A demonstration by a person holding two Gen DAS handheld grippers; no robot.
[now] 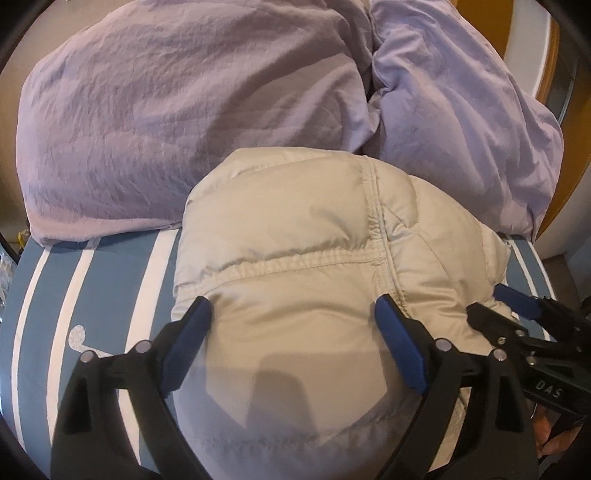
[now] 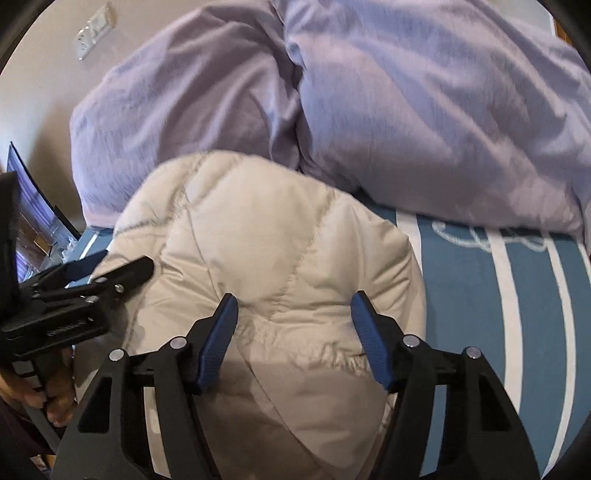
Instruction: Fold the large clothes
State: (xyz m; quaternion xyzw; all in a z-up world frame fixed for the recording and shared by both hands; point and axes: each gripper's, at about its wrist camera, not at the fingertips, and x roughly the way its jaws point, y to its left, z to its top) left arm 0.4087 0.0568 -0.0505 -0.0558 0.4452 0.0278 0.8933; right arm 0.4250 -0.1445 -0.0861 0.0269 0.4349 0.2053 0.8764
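Note:
A puffy beige quilted jacket (image 1: 295, 258) lies bunched in a compact mound on the blue-and-white striped bed sheet (image 1: 103, 295); it also shows in the right wrist view (image 2: 266, 251). My left gripper (image 1: 293, 310) is open, its blue-padded fingers spread over the near part of the jacket. My right gripper (image 2: 293, 306) is open too, spread over the jacket's near right part. Each gripper shows in the other's view: the right one (image 1: 506, 302) at the jacket's right edge, the left one (image 2: 118, 264) at its left edge.
A large lilac duvet (image 1: 184, 110) is heaped behind the jacket across the back of the bed, also in the right wrist view (image 2: 406, 110). A wall with a switch plate (image 2: 92, 35) is at the left. A screen (image 2: 33, 206) stands left of the bed.

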